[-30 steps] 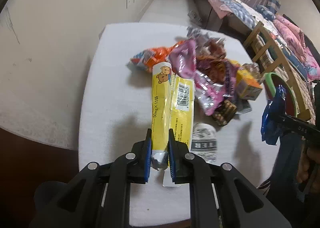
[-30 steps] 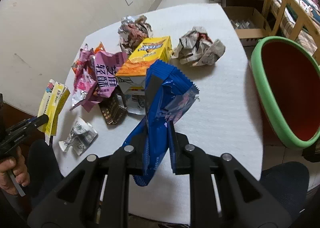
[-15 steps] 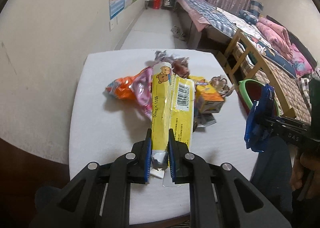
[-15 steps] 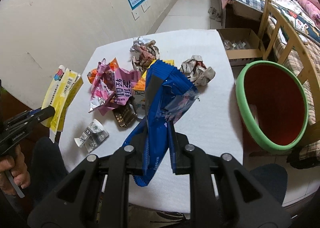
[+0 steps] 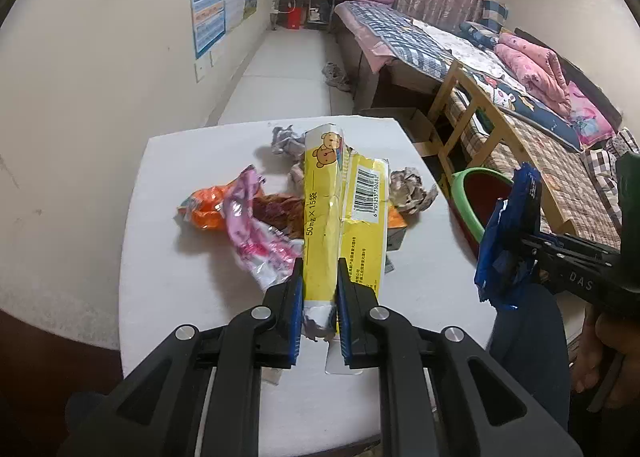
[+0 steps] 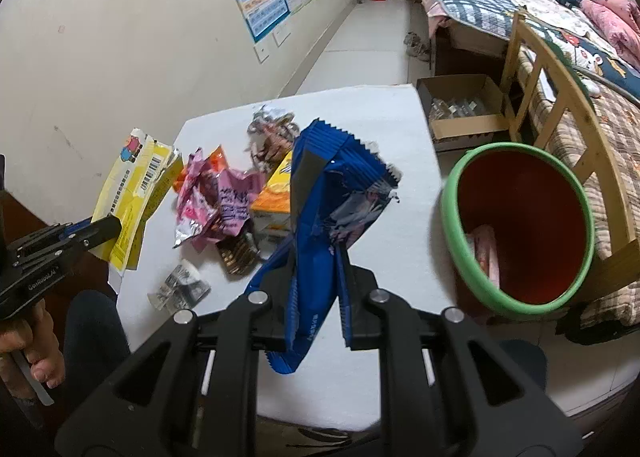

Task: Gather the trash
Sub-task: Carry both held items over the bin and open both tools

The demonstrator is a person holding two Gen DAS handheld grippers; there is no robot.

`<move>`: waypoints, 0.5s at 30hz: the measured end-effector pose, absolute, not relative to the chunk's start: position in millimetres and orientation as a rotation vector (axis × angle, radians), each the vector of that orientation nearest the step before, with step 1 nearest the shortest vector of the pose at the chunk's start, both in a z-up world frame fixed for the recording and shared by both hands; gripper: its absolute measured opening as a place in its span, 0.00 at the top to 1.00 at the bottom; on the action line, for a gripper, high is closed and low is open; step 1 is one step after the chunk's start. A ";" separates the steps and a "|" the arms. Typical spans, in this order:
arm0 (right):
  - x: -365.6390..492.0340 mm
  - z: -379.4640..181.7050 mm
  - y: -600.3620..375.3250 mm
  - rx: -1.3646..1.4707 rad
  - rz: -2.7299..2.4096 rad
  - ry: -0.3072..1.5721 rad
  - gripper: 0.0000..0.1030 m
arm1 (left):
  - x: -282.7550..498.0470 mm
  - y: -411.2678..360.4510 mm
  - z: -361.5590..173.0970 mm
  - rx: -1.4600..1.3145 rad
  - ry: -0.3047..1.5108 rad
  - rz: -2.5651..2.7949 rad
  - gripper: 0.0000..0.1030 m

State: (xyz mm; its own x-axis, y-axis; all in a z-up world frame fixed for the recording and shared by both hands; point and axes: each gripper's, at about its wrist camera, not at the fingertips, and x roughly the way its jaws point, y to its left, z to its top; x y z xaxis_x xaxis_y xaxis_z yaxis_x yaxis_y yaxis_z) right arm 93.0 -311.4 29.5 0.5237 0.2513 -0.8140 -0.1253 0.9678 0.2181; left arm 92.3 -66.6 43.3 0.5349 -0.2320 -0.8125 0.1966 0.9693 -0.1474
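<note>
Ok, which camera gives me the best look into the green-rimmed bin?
The right wrist view: the bin shows its whole green rim and red inside, with a pink wrapper lying in it. In the left wrist view only part of the bin's rim shows, the rest hidden behind the blue wrapper in the right gripper.

In my left claw (image 5: 318,293) I hold a long yellow wrapper (image 5: 340,213) with a bear print and a barcode, clamped at its torn silver end and lifted above the desk (image 5: 192,281). My right claw (image 6: 316,277) pinches a crumpled blue wrapper (image 6: 328,209), raised beside the green-rimmed red bin (image 6: 452,193). Pink (image 6: 216,205), orange and silver wrappers, a yellow carton (image 6: 276,189) and crumpled paper lie heaped on the desk
</note>
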 end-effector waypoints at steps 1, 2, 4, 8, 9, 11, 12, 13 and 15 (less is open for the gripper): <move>94.2 31.0 -315.5 0.140 0.219 0.990 0.83 | 94.0 -70.5 43.7 -0.037 0.974 -0.261 0.88; 95.6 32.5 -321.1 0.144 0.211 0.985 0.83 | 96.2 -76.2 44.6 -0.031 0.973 -0.268 0.88; 98.7 35.4 -331.2 0.148 0.199 0.979 0.83 | 99.3 -87.5 46.3 -0.021 0.969 -0.283 0.88; 104.3 40.3 -353.5 0.134 0.164 0.961 0.83 | 109.2 -114.5 48.5 -0.008 0.965 -0.324 0.88; 105.4 40.9 -360.7 0.131 0.152 0.956 0.84 | 111.2 -120.7 48.9 -0.006 0.965 -0.333 0.88; 107.4 40.7 -371.8 0.132 0.133 0.953 0.83 | 116.7 -138.0 49.7 0.004 0.962 -0.357 0.88; 108.5 40.7 -378.3 0.134 0.124 0.952 0.83 | 119.3 -146.2 49.7 0.008 0.962 -0.369 0.88; 109.5 40.5 -387.1 0.136 0.112 0.950 0.83 | 121.8 -154.1 49.4 0.012 0.963 -0.379 0.88; 112.3 40.3 -400.6 0.142 0.097 0.949 0.83 | 128.3 -172.3 47.8 0.018 0.969 -0.405 0.88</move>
State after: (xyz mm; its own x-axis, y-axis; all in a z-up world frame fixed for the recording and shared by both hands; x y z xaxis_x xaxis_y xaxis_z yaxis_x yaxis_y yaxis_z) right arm 112.3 -400.6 40.2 0.5791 0.1447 -0.8023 -0.0204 0.9864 0.1632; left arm 128.3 -172.3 47.8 0.4974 -0.3267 -0.8036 0.3431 0.9249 -0.1637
